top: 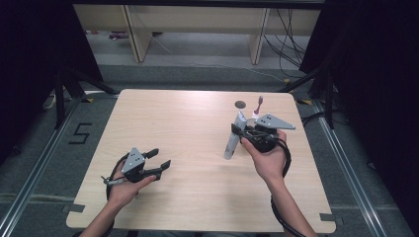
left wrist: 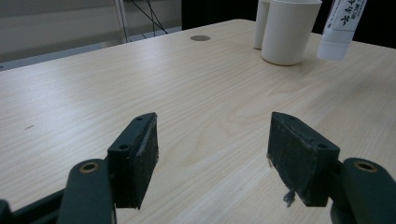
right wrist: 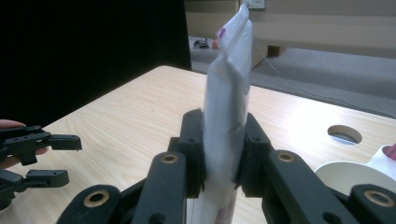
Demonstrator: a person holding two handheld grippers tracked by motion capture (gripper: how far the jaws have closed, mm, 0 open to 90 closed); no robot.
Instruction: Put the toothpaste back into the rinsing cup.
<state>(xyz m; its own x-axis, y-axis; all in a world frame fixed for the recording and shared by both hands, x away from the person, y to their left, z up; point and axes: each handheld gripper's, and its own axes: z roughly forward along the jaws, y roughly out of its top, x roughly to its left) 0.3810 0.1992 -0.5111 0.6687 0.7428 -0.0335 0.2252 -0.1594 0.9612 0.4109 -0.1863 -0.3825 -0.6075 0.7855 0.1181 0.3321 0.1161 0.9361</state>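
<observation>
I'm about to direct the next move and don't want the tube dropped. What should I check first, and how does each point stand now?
1. Right tool shut on the white tube: ok.
2. Tube off the table, cap end down: ok.
3. Left tool open, holding nothing: ok.
4. White cup upright: ok.
5. Tube's cap on or off: cannot tell.
6. Table between left tool and tube bare: ok.

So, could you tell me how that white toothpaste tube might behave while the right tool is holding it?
The toothpaste tube looks soft: it seems pinched where the right tool clamps it, so it may flex. Its smooth skin could slip. Held mid-body and tilted cap-down above the table, it might swing.
</observation>
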